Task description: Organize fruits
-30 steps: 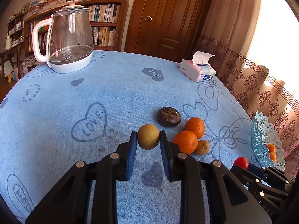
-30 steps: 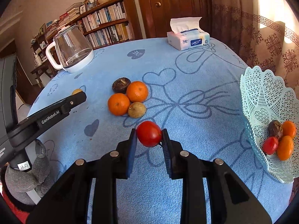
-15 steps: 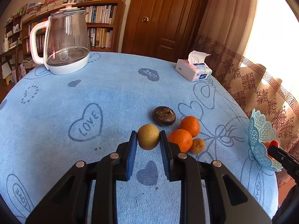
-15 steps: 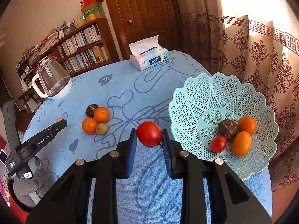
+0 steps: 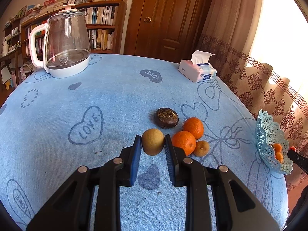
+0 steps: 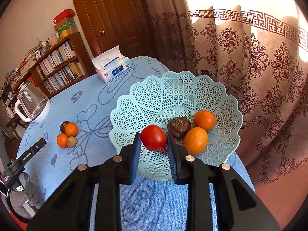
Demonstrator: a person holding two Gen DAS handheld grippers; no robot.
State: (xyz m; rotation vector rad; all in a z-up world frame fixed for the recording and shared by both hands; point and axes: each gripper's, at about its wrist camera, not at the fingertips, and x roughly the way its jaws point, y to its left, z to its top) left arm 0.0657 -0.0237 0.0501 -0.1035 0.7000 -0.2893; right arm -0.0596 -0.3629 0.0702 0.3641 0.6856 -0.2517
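left wrist: low, close, faces door | right wrist: above basket [image 6: 173,96] — shared: blue table [image 5: 115,96]

The right gripper [image 6: 153,140] clamps a red tomato [image 6: 153,137] over the pale blue lattice basket [image 6: 173,94]. At the tomato's three o'clock sit a dark fruit [image 6: 179,126] and two oranges [image 6: 195,140]. At nine o'clock, more fruit [image 6: 67,134] lies on the blue tablecloth [image 6: 86,100].

We see red tomato [image 6: 153,138] pinched between right gripper [image 6: 153,146] pads, above pale lattice basket [image 6: 134,105] rim; yellow-brown fruit [image 5: 153,141] clamped in left gripper [image 5: 153,150], oranges [image 5: 183,142] just right.
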